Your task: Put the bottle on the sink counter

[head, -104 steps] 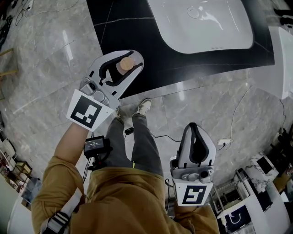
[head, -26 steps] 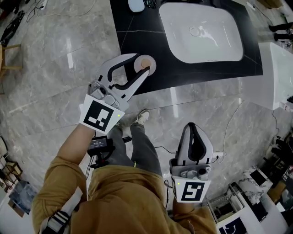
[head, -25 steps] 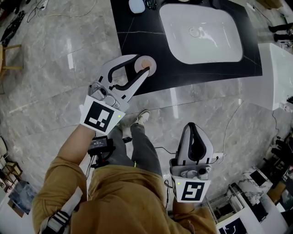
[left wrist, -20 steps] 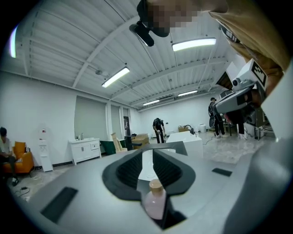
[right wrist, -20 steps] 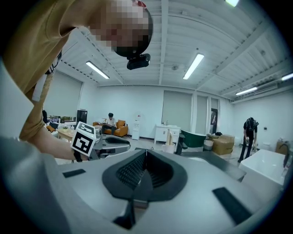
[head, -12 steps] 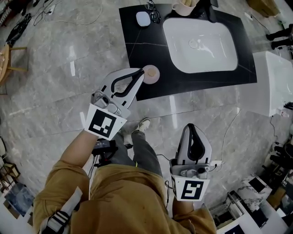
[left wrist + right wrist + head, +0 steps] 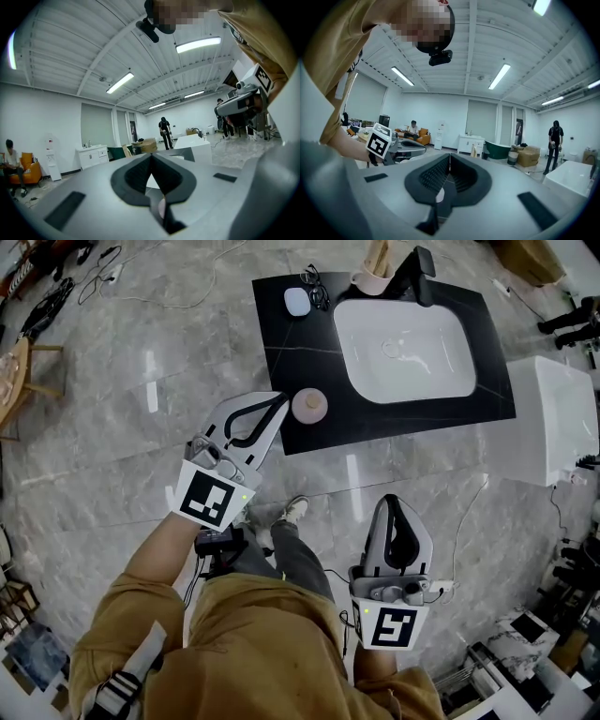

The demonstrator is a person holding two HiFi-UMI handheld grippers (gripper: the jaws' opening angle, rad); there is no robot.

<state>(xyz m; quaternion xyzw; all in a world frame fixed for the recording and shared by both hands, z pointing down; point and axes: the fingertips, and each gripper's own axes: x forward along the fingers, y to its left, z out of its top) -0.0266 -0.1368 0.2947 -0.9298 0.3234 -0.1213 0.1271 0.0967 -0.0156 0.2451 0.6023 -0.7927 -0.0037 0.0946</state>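
Note:
The bottle [image 7: 309, 405], round with a tan cap seen from above, stands on the front left corner of the black sink counter [image 7: 300, 343]. My left gripper [image 7: 279, 399] hovers just left of it, apart from it. Its jaws have just been closing with nothing between them, and they now meet; in the left gripper view the left gripper [image 7: 151, 155] shows the tips touching. My right gripper [image 7: 397, 500] hangs low over the floor near my waist, shut and empty. In the right gripper view the right gripper [image 7: 450, 155] points at the room.
A white basin [image 7: 361, 371] is set in the counter, with a black faucet [image 7: 417, 268], a cup [image 7: 375, 279] and a small white device [image 7: 297, 301] at the back. A white fixture [image 7: 548, 418] stands to the right. Cables lie on the marble floor.
The left gripper let go of the bottle on the counter, drew back to the left and shut empty. Both grippers rose, and the counter looks smaller and farther away.

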